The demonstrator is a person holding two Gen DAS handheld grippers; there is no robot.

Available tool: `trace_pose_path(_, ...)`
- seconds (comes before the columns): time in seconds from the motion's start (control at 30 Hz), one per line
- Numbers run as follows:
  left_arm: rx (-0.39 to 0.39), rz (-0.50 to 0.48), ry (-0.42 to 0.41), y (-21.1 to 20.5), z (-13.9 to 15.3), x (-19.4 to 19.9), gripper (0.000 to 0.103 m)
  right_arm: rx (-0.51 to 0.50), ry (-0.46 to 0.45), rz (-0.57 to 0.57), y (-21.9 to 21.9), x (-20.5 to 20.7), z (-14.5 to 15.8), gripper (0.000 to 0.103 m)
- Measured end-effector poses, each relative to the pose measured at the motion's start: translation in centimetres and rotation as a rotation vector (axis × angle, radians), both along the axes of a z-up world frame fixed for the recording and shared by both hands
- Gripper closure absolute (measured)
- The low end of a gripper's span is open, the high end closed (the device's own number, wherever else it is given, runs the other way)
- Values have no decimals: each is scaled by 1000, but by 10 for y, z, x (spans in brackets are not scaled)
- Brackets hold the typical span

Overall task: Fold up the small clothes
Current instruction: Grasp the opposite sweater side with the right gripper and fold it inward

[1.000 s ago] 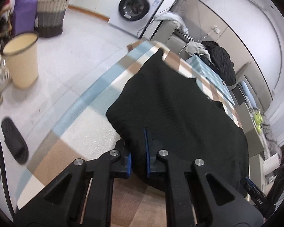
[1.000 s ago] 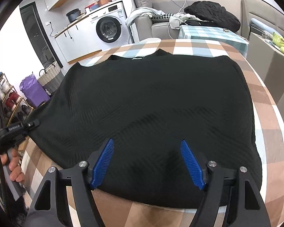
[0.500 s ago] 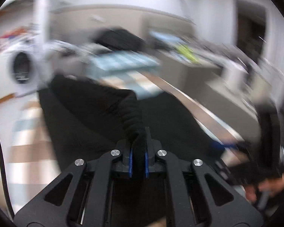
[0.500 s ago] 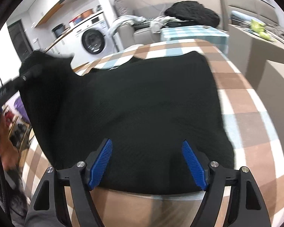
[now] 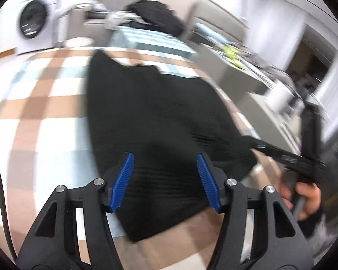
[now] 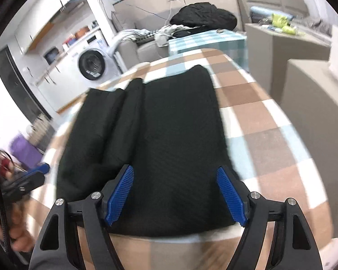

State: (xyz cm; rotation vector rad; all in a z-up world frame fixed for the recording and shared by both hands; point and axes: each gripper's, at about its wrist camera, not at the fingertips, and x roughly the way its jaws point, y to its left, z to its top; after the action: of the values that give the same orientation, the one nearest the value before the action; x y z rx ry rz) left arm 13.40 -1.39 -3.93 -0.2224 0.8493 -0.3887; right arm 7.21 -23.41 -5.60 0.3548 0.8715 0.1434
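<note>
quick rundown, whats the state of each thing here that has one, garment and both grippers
black knit garment: flat on the checked tablecloth, its left side folded over the middle
left gripper: open, jaws have just been opening, nothing pinched between the blue pads
right gripper: open above the garment's near edge, gripping nothing
white front-loading washing machine: door shut
</note>
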Motion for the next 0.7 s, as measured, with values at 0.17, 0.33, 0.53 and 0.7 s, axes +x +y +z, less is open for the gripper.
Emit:
trace_pose_path(0.17,12,58,56,20,-18,2,47,48,9,10,17,16,5,25)
trace_pose_path(0.33,58,18,73,12,-34,6,47,99,45,123,48,35,4,25)
trace_pose_path(0.53,43,19,72,-6,-32,8,47,3,163,190,72,39,-21,68)
trace_pose_path(0.7,21,8,35,-11,-17,14,47,140,76,197,59,27,8,95)
